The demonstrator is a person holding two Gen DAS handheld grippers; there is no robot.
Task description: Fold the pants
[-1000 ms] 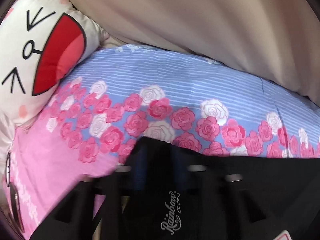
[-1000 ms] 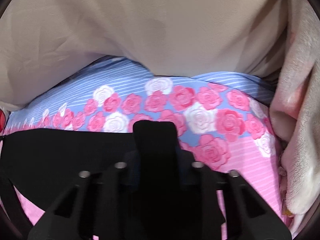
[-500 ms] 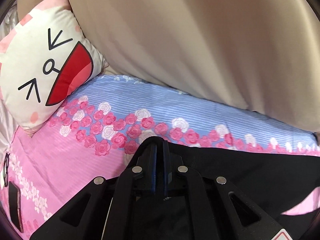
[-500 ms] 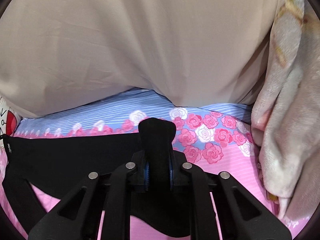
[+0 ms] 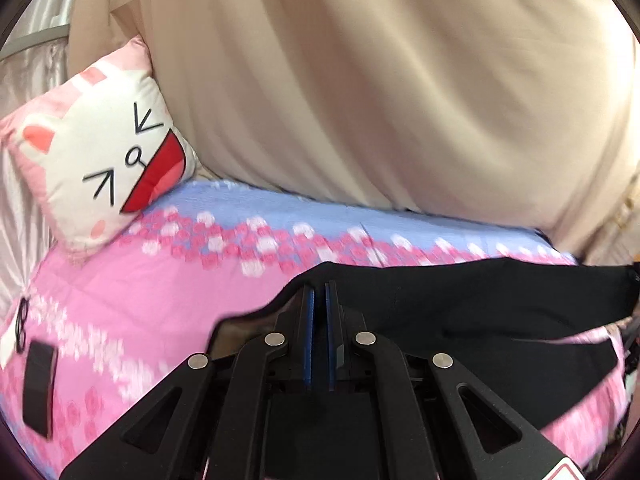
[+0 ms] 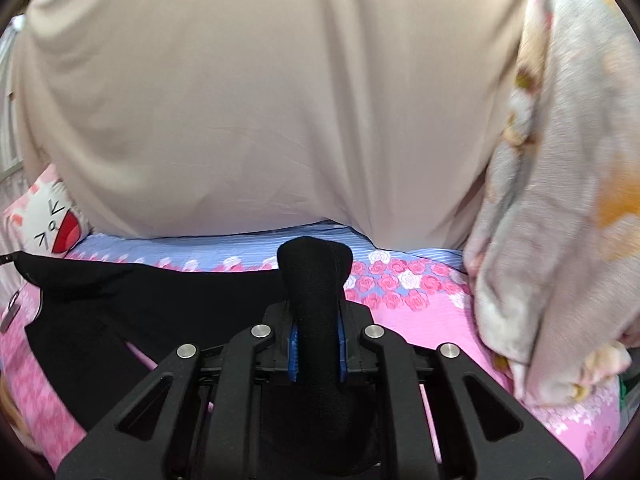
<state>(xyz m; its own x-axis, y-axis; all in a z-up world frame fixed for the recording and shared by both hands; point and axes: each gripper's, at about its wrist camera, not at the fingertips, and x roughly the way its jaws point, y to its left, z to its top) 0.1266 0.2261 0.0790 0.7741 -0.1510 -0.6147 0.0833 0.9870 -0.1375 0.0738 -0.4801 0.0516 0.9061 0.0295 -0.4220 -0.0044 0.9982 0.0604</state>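
The black pants (image 5: 480,300) hang stretched between my two grippers above the pink flowered bed sheet (image 5: 140,300). My left gripper (image 5: 319,288) is shut on the pants' left edge, its blue pads nearly together. My right gripper (image 6: 315,312) is shut on a thick bunch of the pants (image 6: 160,312), and the cloth sticks up past the fingertips. The pants run left from there and sag toward the sheet (image 6: 420,320).
A cat-face pillow (image 5: 100,160) leans at the bed's left. A beige curtain (image 5: 360,100) hangs behind the bed. A pale flowered blanket (image 6: 560,200) hangs at the right. A dark flat object (image 5: 38,388) and glasses (image 5: 21,320) lie on the sheet's left.
Both grippers have risen and pulled back with the pants; the bed looks farther below and more curtain shows. The pants have lifted off the sheet.
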